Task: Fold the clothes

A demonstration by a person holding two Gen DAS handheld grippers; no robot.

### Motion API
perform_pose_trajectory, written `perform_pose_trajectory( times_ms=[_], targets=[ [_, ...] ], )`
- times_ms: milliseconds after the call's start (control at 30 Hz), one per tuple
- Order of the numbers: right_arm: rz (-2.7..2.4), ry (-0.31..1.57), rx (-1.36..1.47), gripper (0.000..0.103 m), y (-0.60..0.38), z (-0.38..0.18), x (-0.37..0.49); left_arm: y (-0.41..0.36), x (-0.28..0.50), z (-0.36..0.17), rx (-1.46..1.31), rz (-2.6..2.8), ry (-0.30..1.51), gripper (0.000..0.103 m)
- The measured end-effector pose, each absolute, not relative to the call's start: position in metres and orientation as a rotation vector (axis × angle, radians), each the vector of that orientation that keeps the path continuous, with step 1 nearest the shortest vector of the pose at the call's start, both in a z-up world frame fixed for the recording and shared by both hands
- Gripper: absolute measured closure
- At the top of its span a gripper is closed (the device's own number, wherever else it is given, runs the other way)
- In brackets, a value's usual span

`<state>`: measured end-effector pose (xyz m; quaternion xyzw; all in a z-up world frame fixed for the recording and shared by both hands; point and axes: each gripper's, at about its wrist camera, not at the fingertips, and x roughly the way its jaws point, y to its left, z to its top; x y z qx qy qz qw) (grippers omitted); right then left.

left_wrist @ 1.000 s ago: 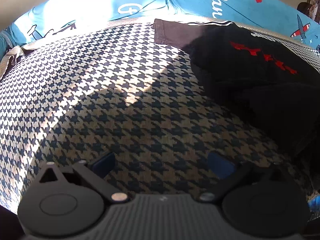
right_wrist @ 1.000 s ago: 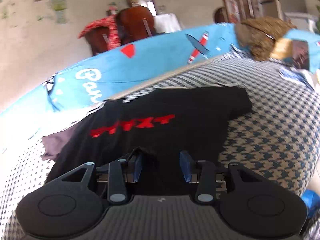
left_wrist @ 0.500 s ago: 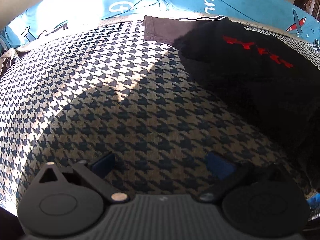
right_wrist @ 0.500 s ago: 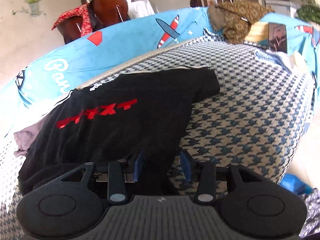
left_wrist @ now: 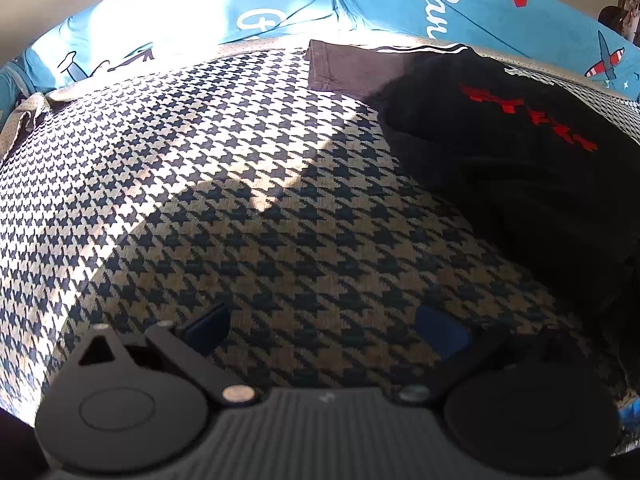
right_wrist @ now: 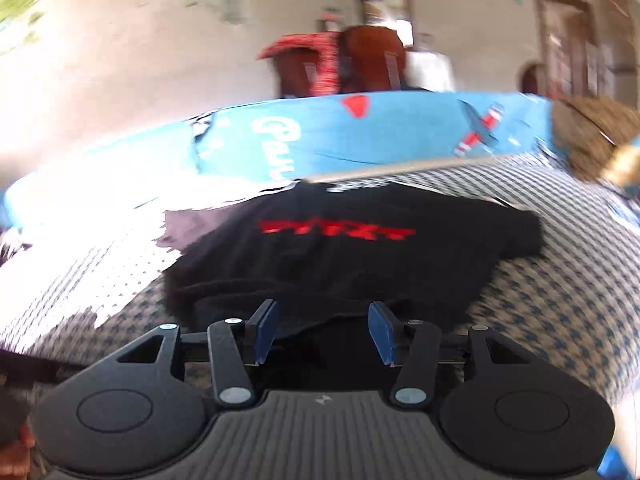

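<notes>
1. Left gripper [left_wrist: 324, 326] hovered over the bare houndstooth cover [left_wrist: 200, 184], jaws wide apart and empty, much as a second before.
2. The black shirt [left_wrist: 520, 168] lay rumpled to its right, red print up, one sleeve toward the blue cushions [left_wrist: 400, 4].
3. Right gripper [right_wrist: 325, 332], jaws parted with nothing visibly pinched, had swung back over the shirt's near hem; its view was blurred. Judged: a fold was in progress.

A home living room: a houndstooth-covered sofa [left_wrist: 240, 200] with blue printed cushions [right_wrist: 400, 136], wooden chairs [right_wrist: 360, 64] and doors [right_wrist: 564, 40] behind.
</notes>
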<state>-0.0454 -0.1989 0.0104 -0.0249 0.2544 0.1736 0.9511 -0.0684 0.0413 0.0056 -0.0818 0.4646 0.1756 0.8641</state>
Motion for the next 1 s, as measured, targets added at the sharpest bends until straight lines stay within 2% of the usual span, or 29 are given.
perform_pose_trajectory(
  times_ms=[367,433,467,500,600,867,1000],
  targets=[
    [0.485,0.488,-0.425,0.053,-0.118,-0.026,-0.048,0.05,-0.068,0.004,-0.205,0.408,0.984,0.0],
    [0.461,0.49,-0.464,0.064,-0.111,-0.032,-0.043,0.05,-0.068,0.004,-0.205,0.408,0.986,0.0],
    [0.452,0.496,-0.472,0.077,-0.109,-0.034,-0.04,0.05,-0.068,0.003,-0.205,0.408,0.988,0.0],
    [0.454,0.52,-0.431,0.084,-0.111,-0.033,-0.034,0.05,-0.068,0.003,-0.205,0.407,0.989,0.0],
    [0.437,0.592,-0.207,0.088,-0.13,-0.022,-0.012,0.05,-0.068,0.003,-0.206,0.406,0.991,0.0],
    [0.289,0.799,0.532,0.088,-0.216,-0.031,0.052,0.045,-0.067,0.001,-0.193,0.385,1.0,0.0],
    [0.257,0.804,0.605,0.083,-0.226,-0.037,0.056,0.043,-0.066,0.0,-0.184,0.379,1.0,0.0]
  ],
)
